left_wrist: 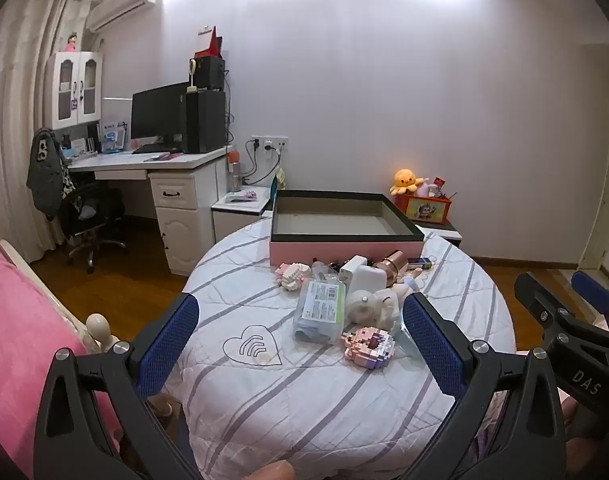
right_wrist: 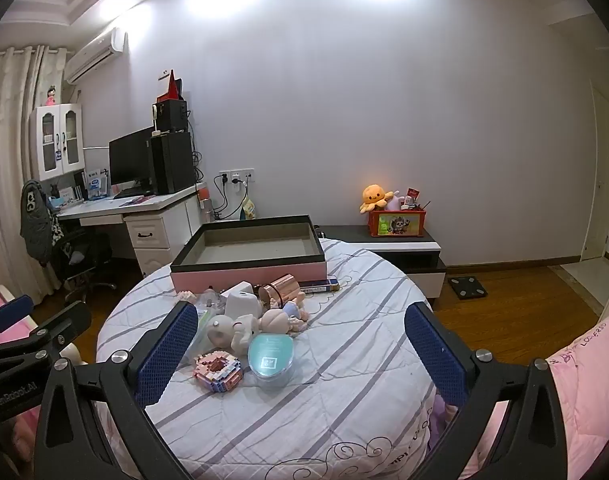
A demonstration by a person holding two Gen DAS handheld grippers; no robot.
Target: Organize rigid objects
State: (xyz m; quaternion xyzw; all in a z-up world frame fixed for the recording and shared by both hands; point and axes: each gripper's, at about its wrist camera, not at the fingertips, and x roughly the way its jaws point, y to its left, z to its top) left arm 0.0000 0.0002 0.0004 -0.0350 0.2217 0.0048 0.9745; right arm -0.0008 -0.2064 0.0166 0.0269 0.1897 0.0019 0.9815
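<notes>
Both tools hover over the near end of a bed with a striped quilt [left_wrist: 304, 400], tilted slightly down. Left tool [left_wrist: 300, 344]: jaws spread full, nothing between the pads. Right tool [right_wrist: 300, 344]: same, wide open and empty.

The task's clutter sits mid-frame in one loose heap: clear case [left_wrist: 320, 312], brick toy [left_wrist: 368, 342], white box [left_wrist: 366, 276], copper cup [left_wrist: 392, 262]. The empty tray [left_wrist: 344, 248] lies just behind the heap, open side up, likely placed close so each piece needs only a short carry. Open jaws suggest sorting has not begun.

Left view shows the case's label and the other tool at far right. Right view shows what the left hides: a round teal box [right_wrist: 270, 356] beside the brick toy, a doll [right_wrist: 276, 320] behind it, and a pink sleeve at lower right.
</notes>
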